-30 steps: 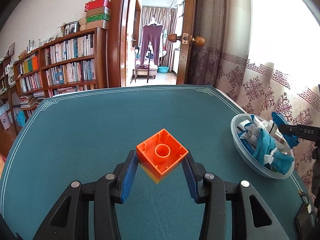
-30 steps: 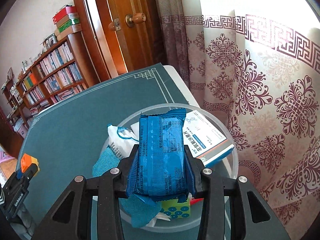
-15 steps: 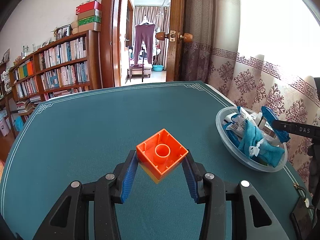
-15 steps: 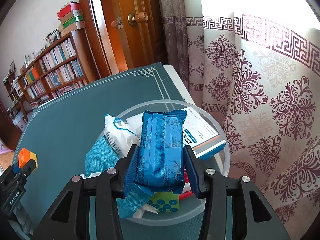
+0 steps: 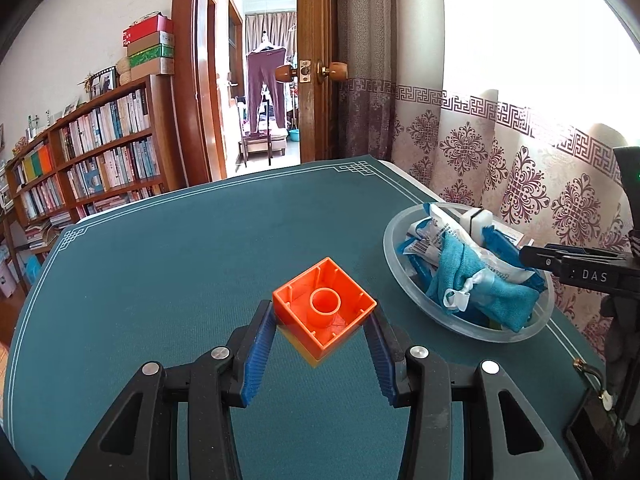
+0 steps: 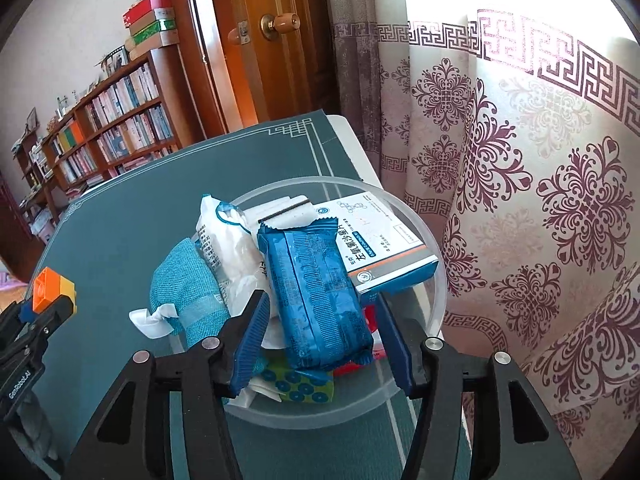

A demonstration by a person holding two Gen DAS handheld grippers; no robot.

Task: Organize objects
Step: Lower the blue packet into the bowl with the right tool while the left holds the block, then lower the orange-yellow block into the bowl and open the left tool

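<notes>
Left tool clamps the orange toy brick above the green desk; right tool is opening, blue snack packet lying loose between its jaws in the clear bowl.

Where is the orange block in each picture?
Left wrist view: the orange block sits low in the middle, pinched between the left gripper pads.
Right wrist view: the same block shows small at the far left edge, above the black gripper holding it.
Shared landmark: the clear bowl full of packets appears in both views.
</notes>
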